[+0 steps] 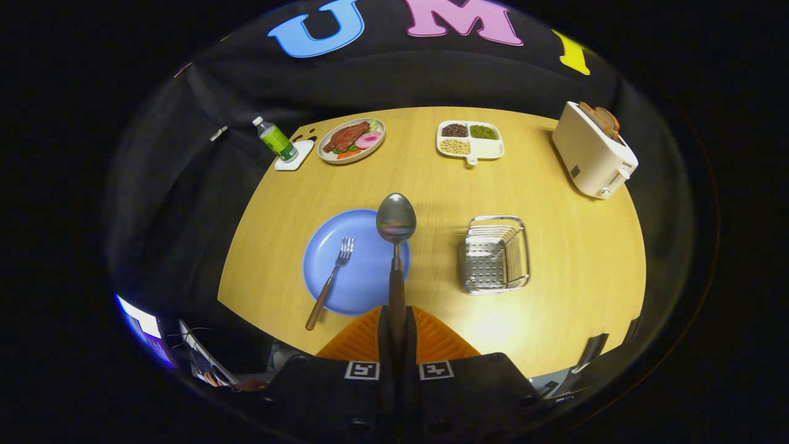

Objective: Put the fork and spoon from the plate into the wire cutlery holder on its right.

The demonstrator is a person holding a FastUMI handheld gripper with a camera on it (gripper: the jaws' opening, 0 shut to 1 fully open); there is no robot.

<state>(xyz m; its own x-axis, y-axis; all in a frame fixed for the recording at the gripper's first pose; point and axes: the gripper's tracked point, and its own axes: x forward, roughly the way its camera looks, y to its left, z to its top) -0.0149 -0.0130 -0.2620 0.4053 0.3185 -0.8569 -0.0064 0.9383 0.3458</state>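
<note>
Tool [396, 336]: we see its fingers pinching the spoon handle between them.
Spoon [396, 219]: lifted, bowl pointing ahead, over the plate's right edge.
Plate [354, 290]: blue, just ahead and left of the fingers on the bench [573, 277].
Fork [331, 280]: we see it lying on the plate, handle overhanging the near rim.
Holder [496, 254]: wire, right of the plate, well apart.
Beyond: toaster [593, 151], food tray [470, 140], bottle [275, 139].

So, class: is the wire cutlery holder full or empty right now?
Empty. The wire cutlery holder shows only bare mesh inside. The tongs are shut on the spoon, and the fork lies on the blue plate.
</note>
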